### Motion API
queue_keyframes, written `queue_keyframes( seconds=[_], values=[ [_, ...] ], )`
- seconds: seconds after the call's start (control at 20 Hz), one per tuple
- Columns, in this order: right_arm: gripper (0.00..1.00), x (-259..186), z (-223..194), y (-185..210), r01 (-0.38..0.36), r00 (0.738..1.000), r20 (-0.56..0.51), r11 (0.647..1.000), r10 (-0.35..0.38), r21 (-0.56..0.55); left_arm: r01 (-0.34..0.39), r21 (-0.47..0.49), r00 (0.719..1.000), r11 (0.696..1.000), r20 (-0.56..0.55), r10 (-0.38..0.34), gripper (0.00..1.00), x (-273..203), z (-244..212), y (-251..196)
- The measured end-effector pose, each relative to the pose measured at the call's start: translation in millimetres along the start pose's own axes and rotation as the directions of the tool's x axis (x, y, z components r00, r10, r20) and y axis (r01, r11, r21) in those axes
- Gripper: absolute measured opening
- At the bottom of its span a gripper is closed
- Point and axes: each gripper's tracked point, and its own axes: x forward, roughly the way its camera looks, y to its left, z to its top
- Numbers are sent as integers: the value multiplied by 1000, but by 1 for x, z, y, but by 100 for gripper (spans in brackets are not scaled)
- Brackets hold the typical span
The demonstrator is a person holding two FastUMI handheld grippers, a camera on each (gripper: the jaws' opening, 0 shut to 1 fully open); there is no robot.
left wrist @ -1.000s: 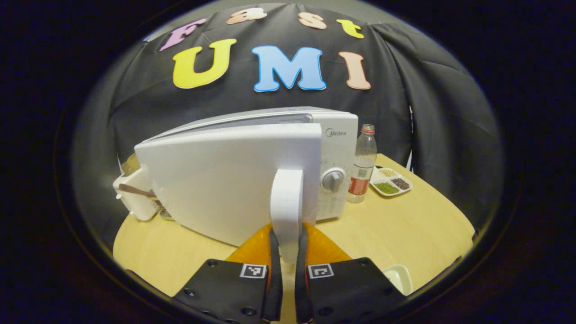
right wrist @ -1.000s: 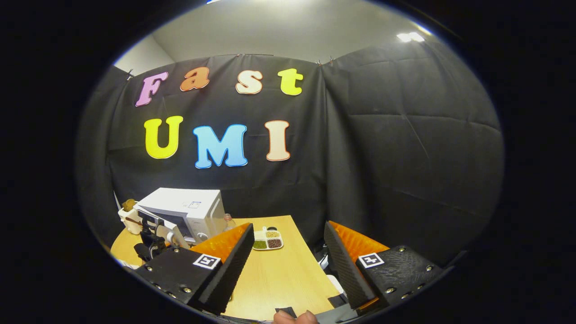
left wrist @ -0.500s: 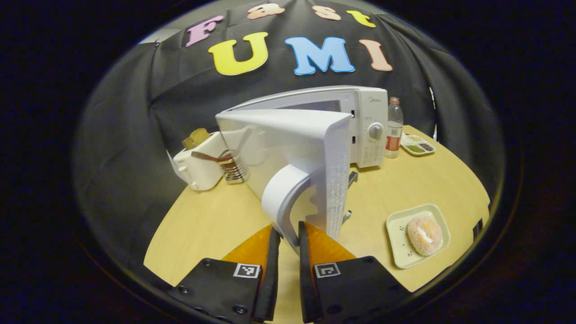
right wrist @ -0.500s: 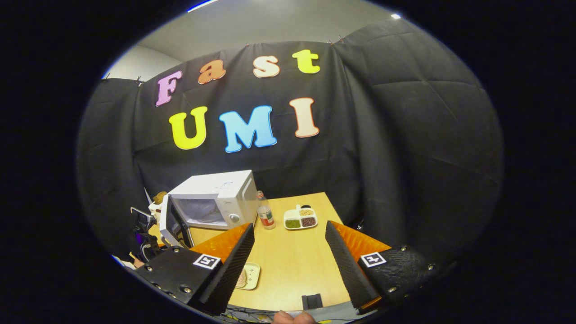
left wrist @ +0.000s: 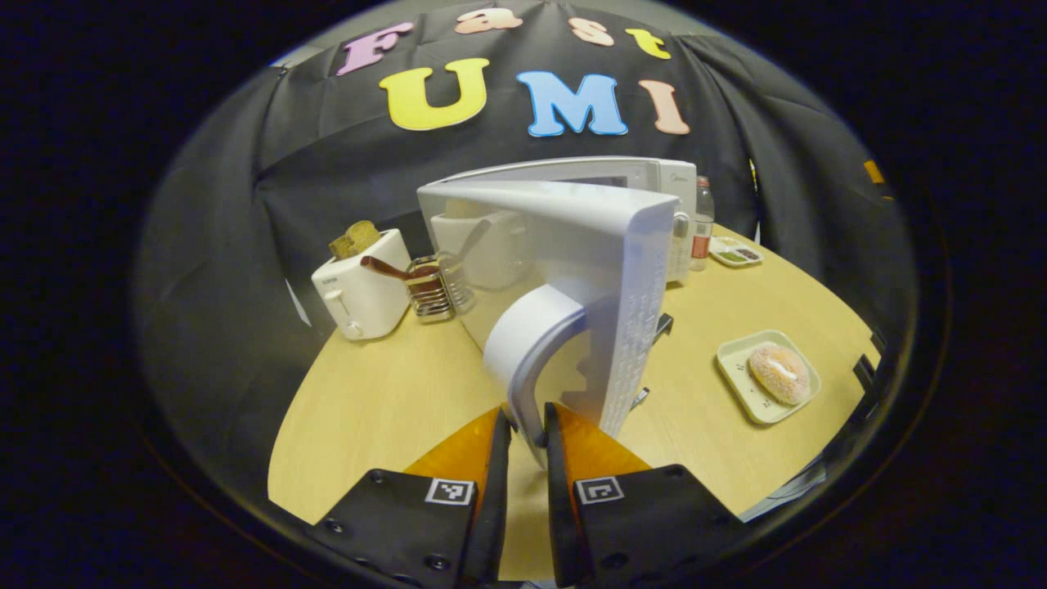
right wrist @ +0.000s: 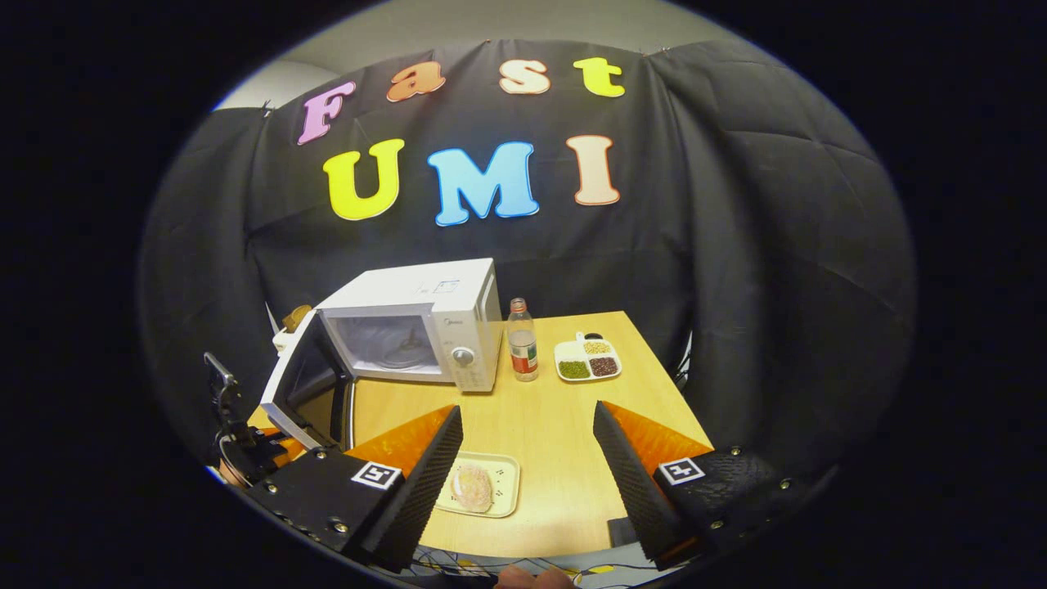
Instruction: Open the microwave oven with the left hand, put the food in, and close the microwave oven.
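Observation:
The white microwave [right wrist: 425, 319] stands at the table's back left, its door [left wrist: 572, 245] swung wide and the cavity [right wrist: 384, 343] showing. My left gripper [left wrist: 526, 413] is shut on the lower end of the door's curved handle [left wrist: 523, 352]; in the right gripper view it sits by the door's edge [right wrist: 245, 446]. A sugared doughnut [right wrist: 472, 487] lies on a small pale tray [right wrist: 503, 474] near the table's front. My right gripper [right wrist: 527, 411] hangs open above and just behind that tray, holding nothing.
A toaster [left wrist: 360, 282] and a utensil rack [left wrist: 429, 286] stand left of the microwave. A plastic bottle [right wrist: 522, 339] and a divided dish of beans [right wrist: 587, 360] sit to its right. Bare tabletop [right wrist: 556, 425] lies between them and the doughnut tray.
The left gripper has pulled the door from nearly closed to wide open. The right gripper has tilted down and moved in, so the doughnut tray now lies between its fingers' view.

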Motion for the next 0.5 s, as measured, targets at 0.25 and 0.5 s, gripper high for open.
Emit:
queue_keyframes(
  seconds=[0.25,0.5],
  values=[
    [99,36,-50,48,-19,989,-147,998,9,-66,-2,-100,999,995,40,6,47,-11,3,31],
    [98,74,-111,78,-68,950,-312,981,9,-180,-7,-188,996,982,89,24,78,-55,5,35]
  ],
)
